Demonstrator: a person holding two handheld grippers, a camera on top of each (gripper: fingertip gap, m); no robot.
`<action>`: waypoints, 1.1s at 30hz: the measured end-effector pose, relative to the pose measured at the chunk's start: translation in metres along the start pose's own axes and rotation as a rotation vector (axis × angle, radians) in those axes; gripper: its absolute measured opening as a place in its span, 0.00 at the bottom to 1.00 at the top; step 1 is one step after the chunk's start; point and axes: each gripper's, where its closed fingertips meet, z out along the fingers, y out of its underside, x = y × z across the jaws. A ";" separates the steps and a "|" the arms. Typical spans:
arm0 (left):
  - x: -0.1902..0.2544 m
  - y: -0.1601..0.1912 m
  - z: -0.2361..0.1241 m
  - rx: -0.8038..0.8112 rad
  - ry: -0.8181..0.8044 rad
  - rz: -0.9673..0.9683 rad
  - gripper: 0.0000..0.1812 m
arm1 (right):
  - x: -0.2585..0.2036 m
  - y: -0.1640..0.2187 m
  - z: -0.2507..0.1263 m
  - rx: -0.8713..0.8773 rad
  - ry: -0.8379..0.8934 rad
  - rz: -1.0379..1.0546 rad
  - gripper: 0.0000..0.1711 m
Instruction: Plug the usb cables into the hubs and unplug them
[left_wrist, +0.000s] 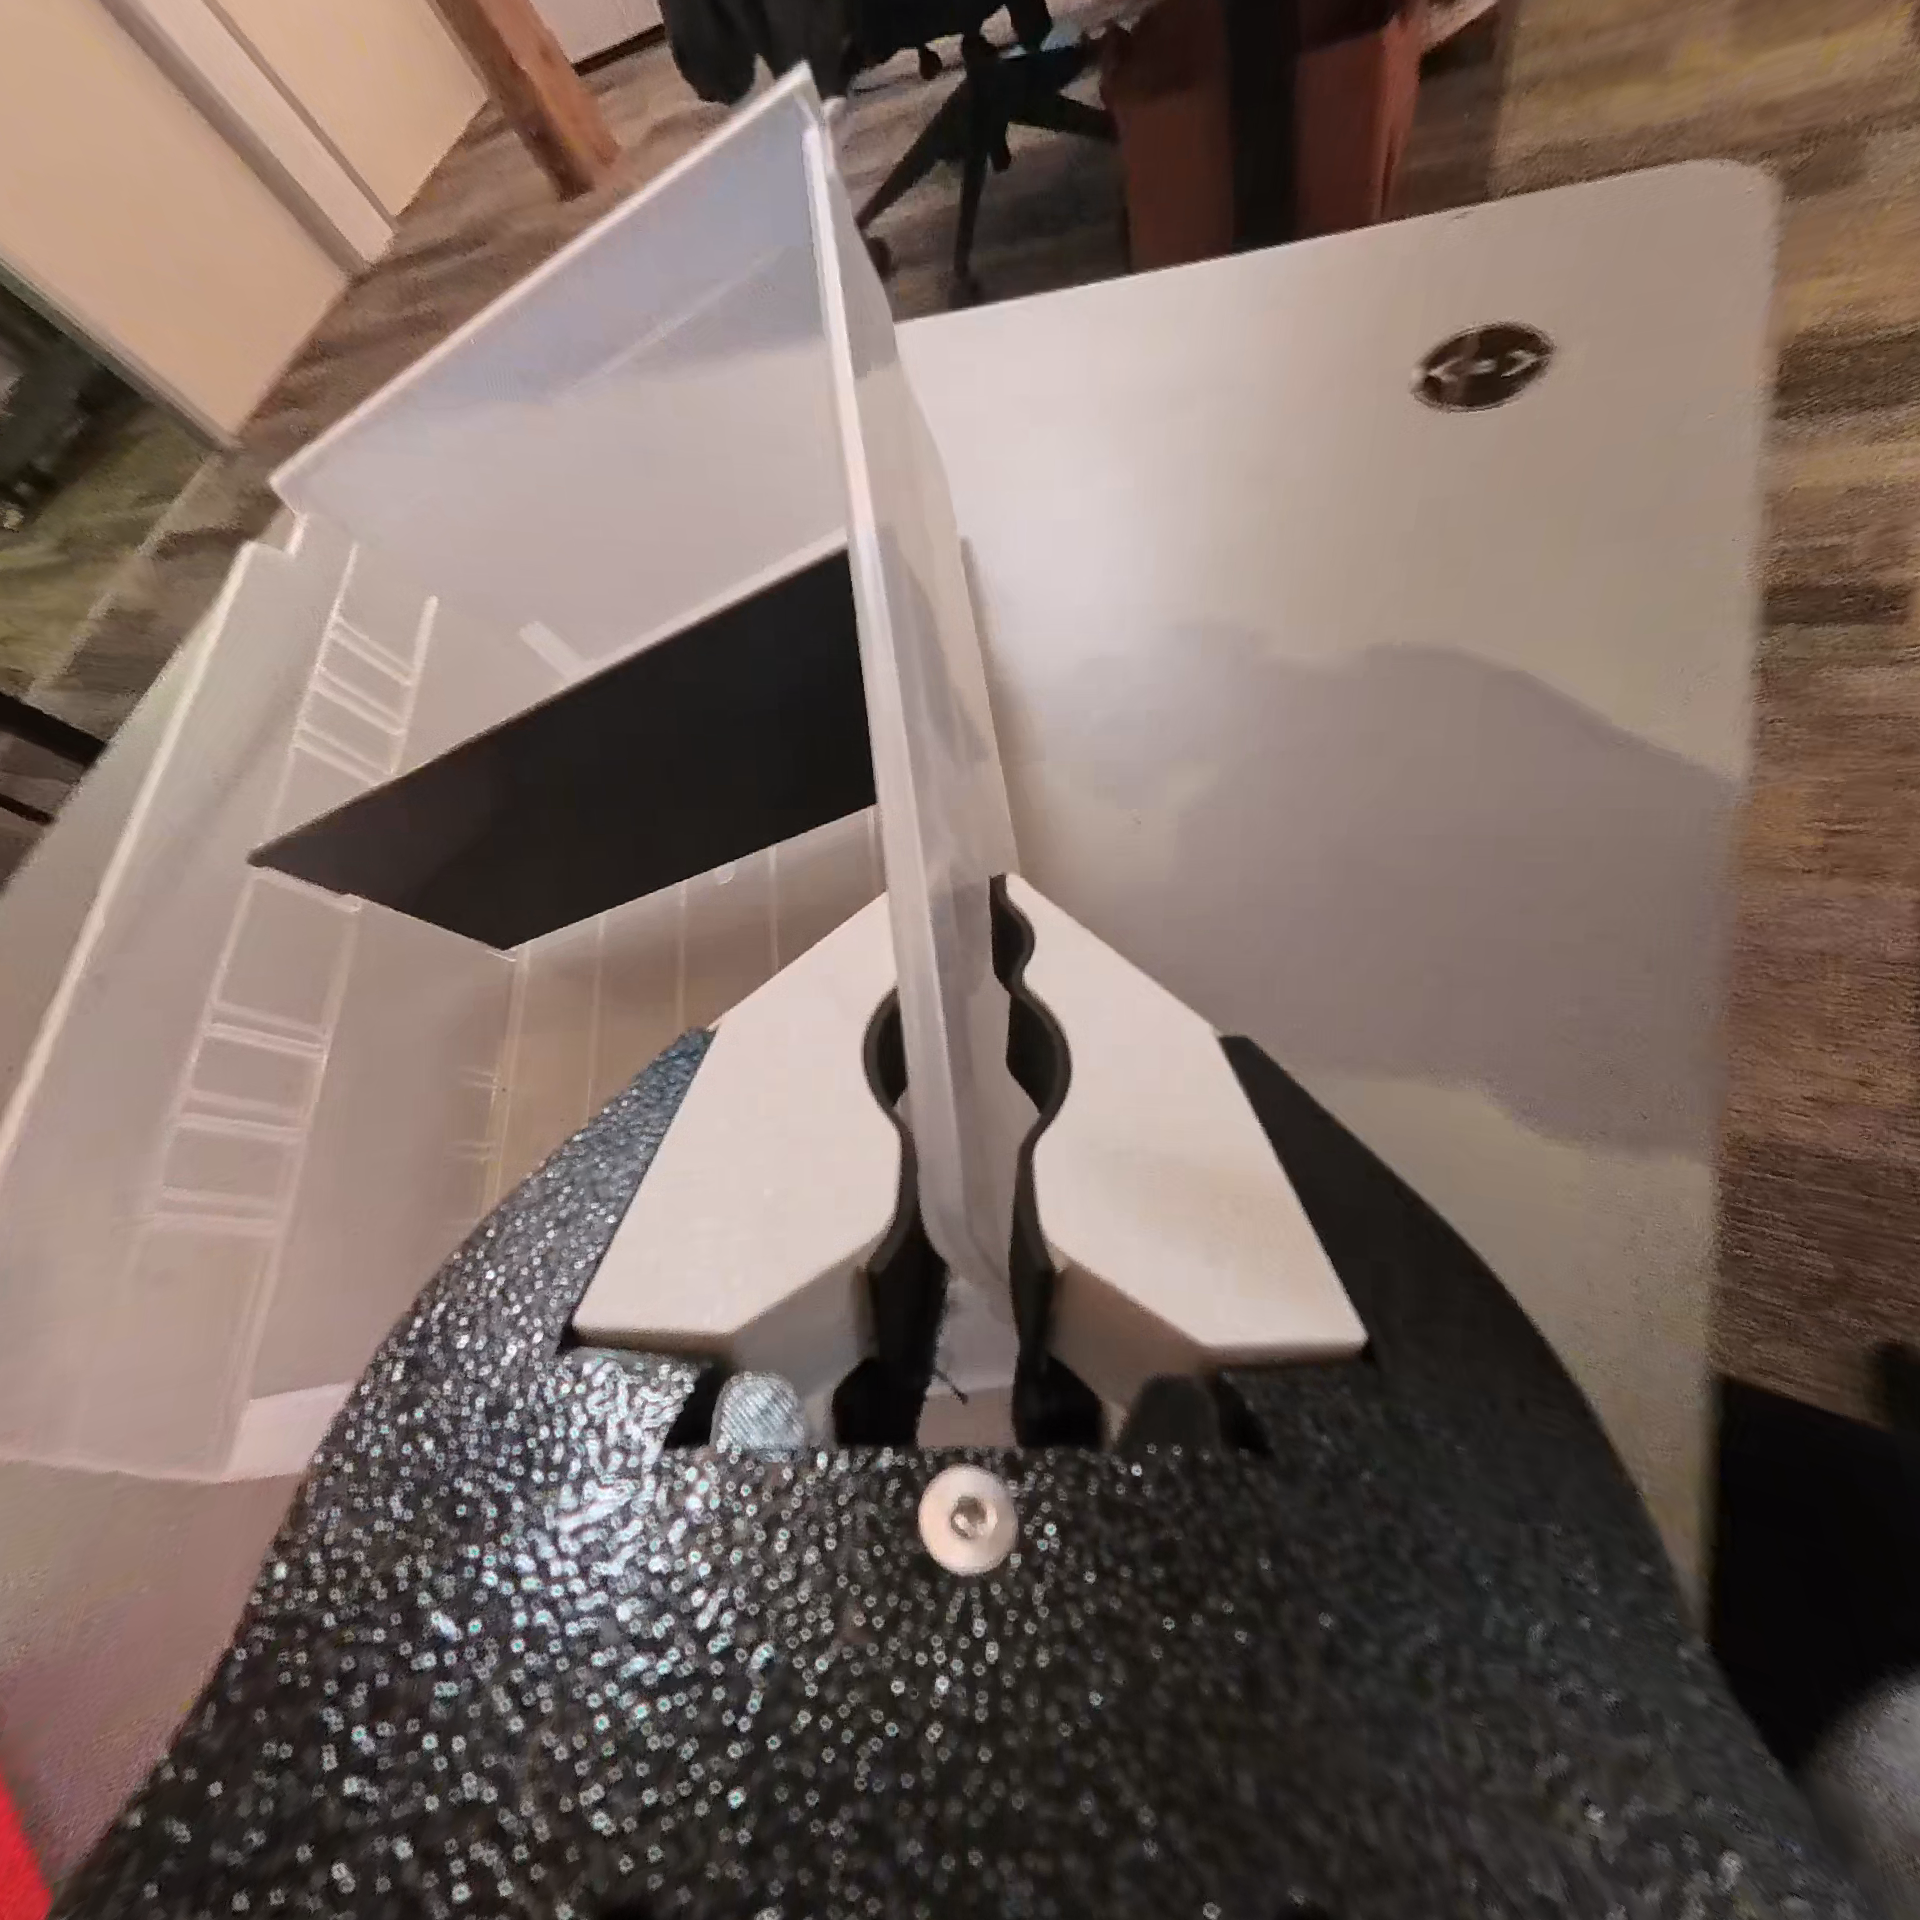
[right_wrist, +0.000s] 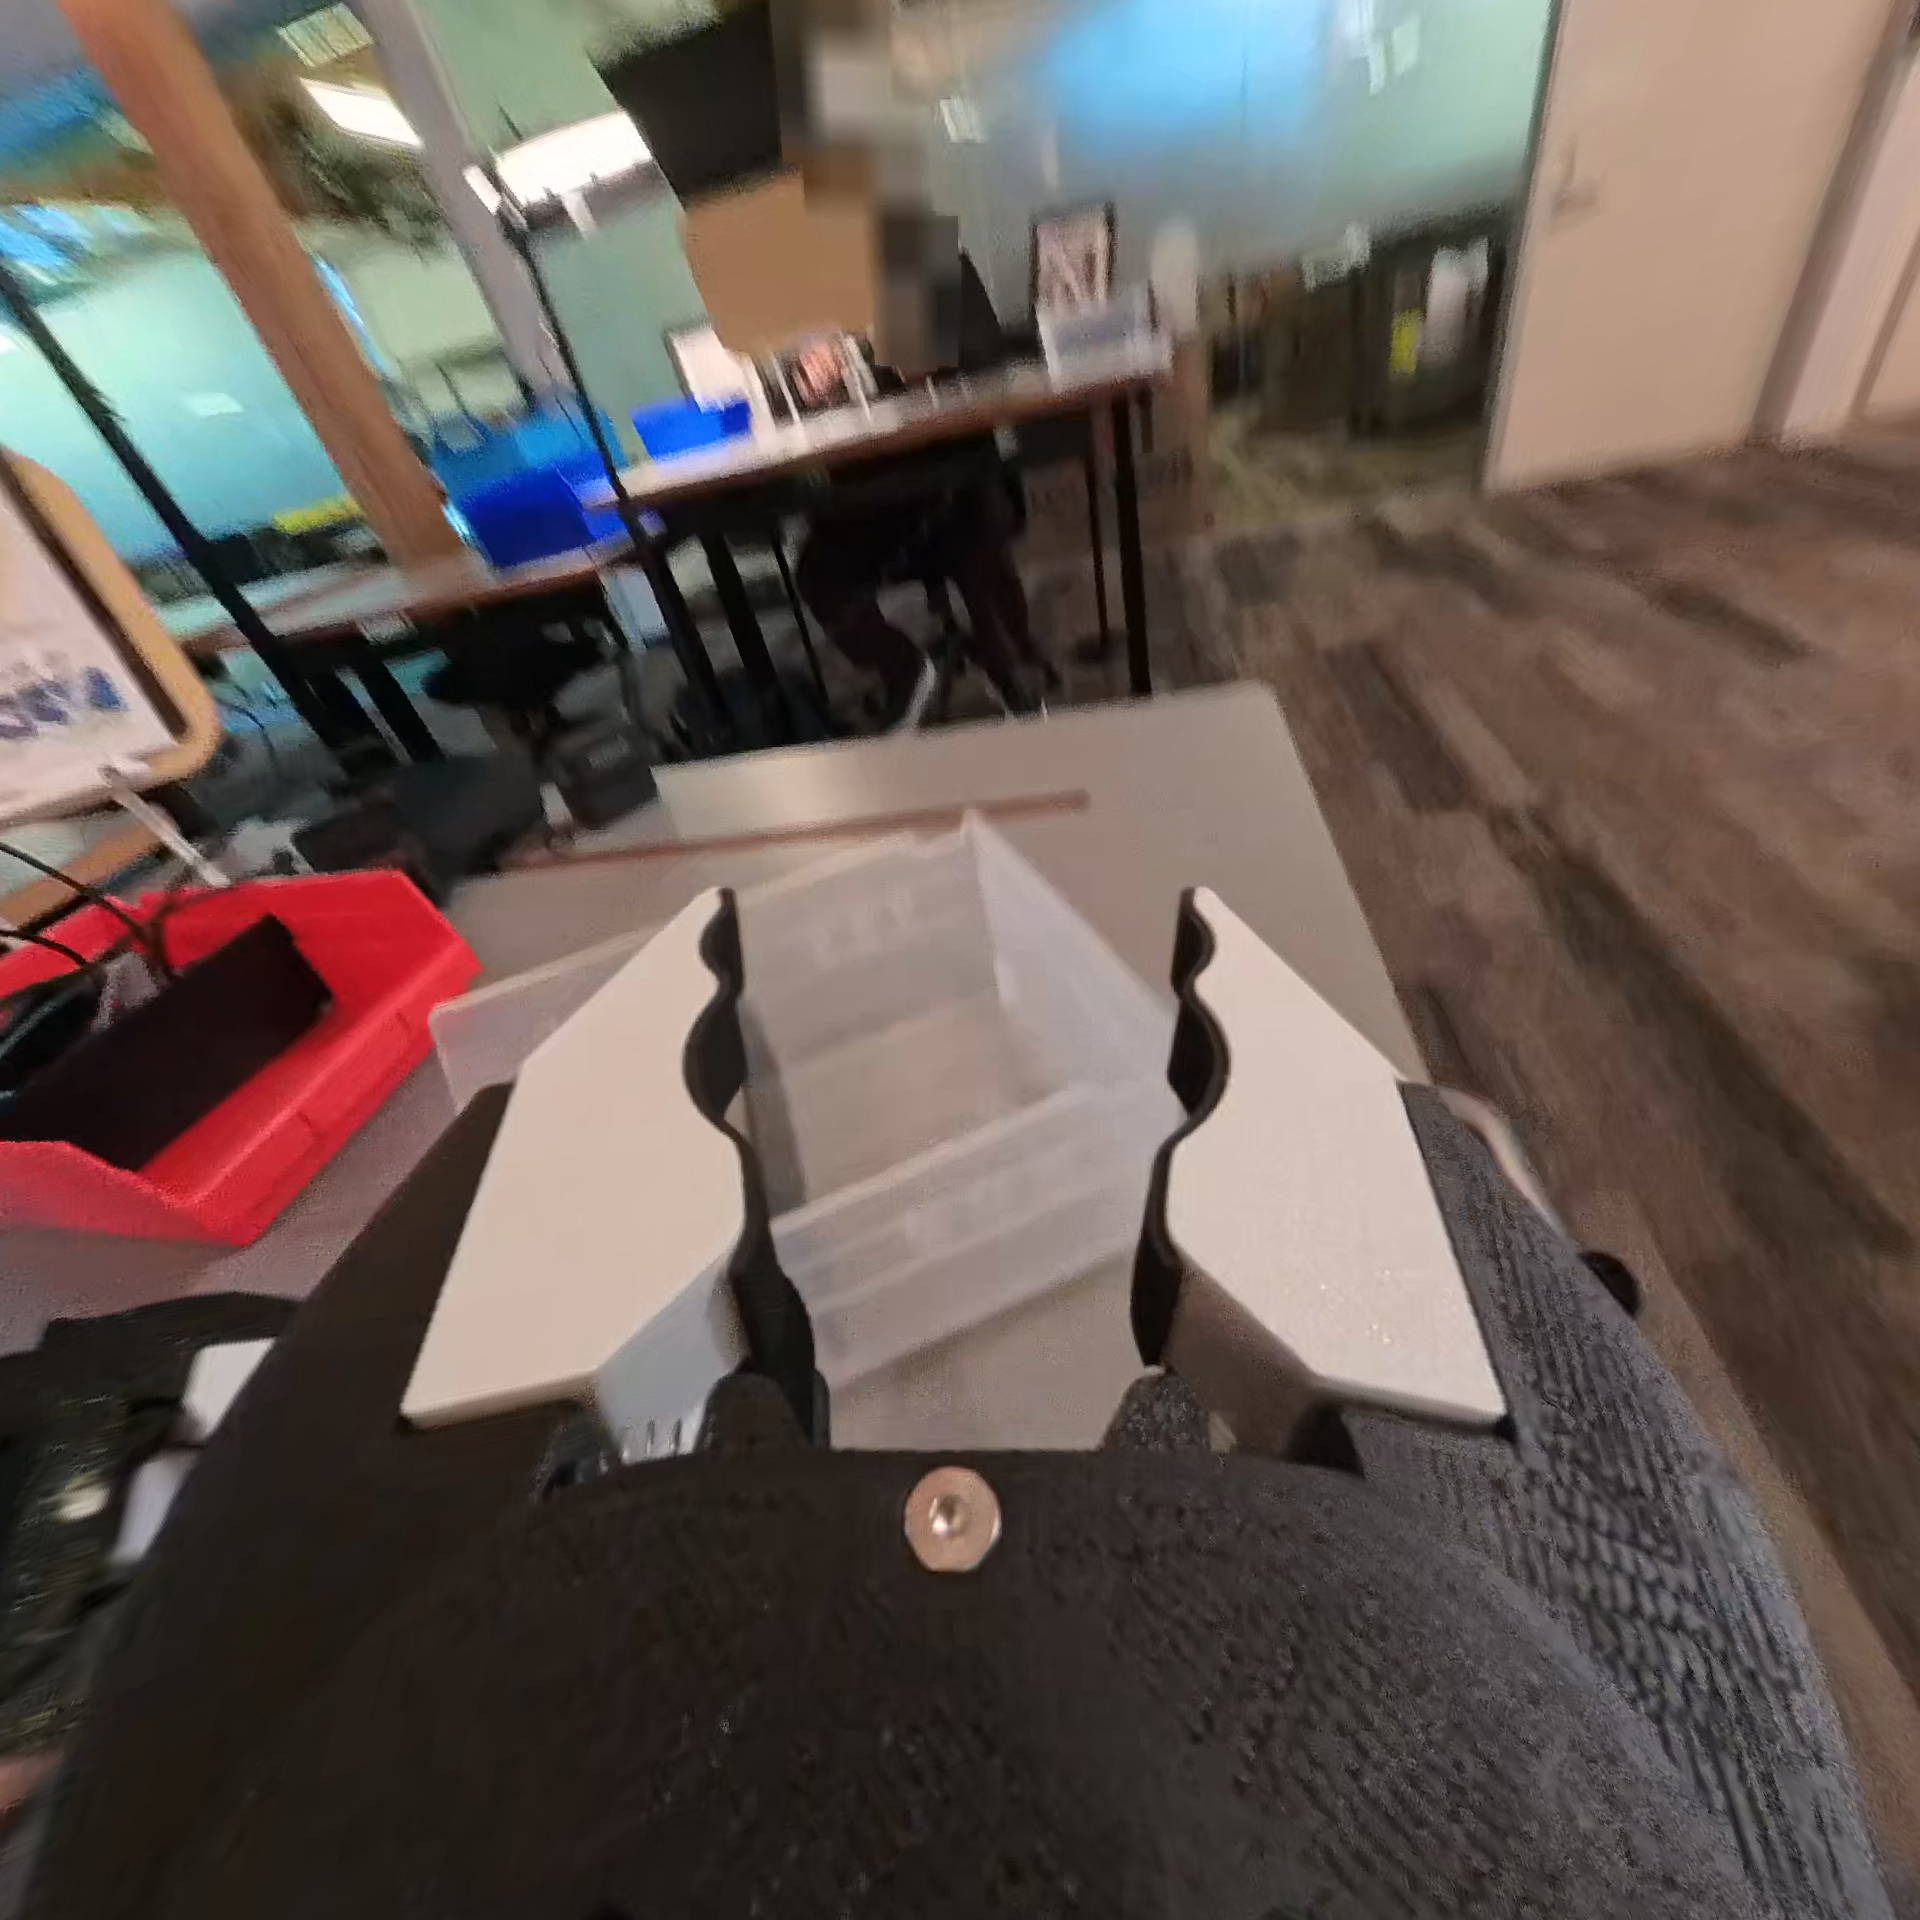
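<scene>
Carpeted office floor and the legs of a rolling chair fill the far part of my left wrist view, beyond a white table with a round dark cable port near its far right corner. My left gripper is clenched on the side wall of a translucent plastic bin; the thin wall runs straight up between the two wavy black pads, which press it from both sides. The bin's inside lies to the left of the held wall, with ribbed sides and a dark flat divider standing across it. I can see no usb cables or hubs in this view, and I cannot tell whether the bin sits on the table or is lifted off it.

Turning to my right wrist view, the background is a blurred office: desks, blue containers and glass partitions. My right gripper is released, its fingers spread wide with nothing between them. It hangs over the same translucent bin, which shows through the gap. On the table to the left stands a red bin holding a dark block, with black cables trailing at its left end. Those may be the usb cables, though blur keeps me from telling plugs or hubs apart.
</scene>
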 end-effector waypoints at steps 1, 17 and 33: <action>-0.001 -0.001 0.011 -0.005 -0.020 0.015 0.04 | 0.002 0.013 0.005 -0.078 0.016 0.032 0.49; -0.091 0.021 -0.058 0.136 -0.362 -0.105 0.77 | -0.013 0.143 0.061 -0.642 0.019 0.040 0.84; -0.183 0.187 -0.180 -0.430 -0.337 -0.034 0.45 | 0.010 0.149 0.043 -0.734 0.037 0.054 0.43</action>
